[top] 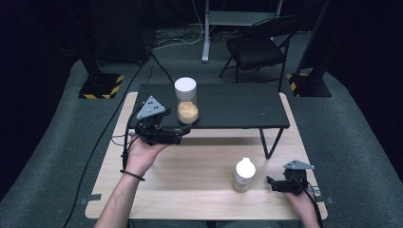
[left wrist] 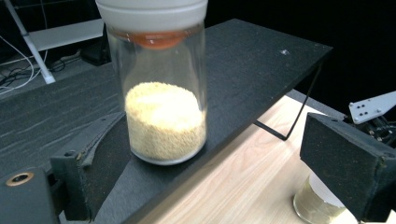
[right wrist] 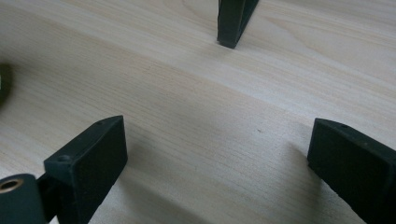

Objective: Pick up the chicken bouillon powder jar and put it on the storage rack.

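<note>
Bright tabletop, pitch-dark room around it

Light falls from overhead onto the pale wooden table (top: 199, 190); the floor beyond goes black. The clear glass jar of yellow grain (left wrist: 163, 116) has blown-out glare, everything's a bit soft, and blurry jaw shadows lie on that table.

Dark room, grey carpet (top: 361, 137), folding chair (top: 256, 45)

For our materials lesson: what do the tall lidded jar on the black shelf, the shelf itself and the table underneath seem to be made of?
Tall clear jar with white lid: probably glass, since it is see-through and glossy; the smooth matte lid looks plastic. Black raised shelf: matte, faintly grained board, perhaps painted wood, on thin wire legs. Pale wooden table: light wood or laminate with visible grain.
</note>
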A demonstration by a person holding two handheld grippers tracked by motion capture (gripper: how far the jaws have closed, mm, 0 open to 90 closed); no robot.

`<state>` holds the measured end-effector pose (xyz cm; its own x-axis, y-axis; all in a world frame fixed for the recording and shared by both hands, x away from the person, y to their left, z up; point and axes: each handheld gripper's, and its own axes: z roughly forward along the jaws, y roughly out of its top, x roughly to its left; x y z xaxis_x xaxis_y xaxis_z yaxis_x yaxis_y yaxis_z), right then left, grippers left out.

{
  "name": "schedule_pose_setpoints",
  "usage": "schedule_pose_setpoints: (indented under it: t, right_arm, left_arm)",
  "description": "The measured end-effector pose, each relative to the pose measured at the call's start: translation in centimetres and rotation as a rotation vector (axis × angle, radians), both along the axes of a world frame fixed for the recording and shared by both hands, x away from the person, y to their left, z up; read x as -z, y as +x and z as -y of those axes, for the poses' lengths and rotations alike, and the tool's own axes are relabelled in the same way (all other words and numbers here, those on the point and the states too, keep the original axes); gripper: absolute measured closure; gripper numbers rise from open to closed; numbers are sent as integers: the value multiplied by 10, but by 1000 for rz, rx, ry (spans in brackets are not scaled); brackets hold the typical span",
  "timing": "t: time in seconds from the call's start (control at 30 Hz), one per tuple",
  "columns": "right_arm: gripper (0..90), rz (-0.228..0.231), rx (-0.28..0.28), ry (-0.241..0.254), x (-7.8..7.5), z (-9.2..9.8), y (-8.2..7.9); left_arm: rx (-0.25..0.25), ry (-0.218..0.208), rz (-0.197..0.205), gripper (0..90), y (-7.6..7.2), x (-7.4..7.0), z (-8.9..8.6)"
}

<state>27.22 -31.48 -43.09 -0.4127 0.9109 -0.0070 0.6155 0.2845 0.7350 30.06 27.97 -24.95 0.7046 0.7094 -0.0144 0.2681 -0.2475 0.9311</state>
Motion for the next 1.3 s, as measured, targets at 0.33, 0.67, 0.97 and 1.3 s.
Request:
schedule_pose_setpoints:
  t: [0.33,0.67,0.97,1.3]
  right_arm:
    - [39,0,0,0,0,0,0]
    - [39,0,0,0,0,0,0]
    - [39,0,0,0,0,0,0]
    - [39,0,1,0,0,0,0]
  left_arm:
    - [-13,-10,-18,81,-11,18,-9]
    - [-32,-14,-13,82,-24,35,-16]
    - [-48,26,20,82,-40,44,-16]
    - [-68,35,21,82,-54,60,-23]
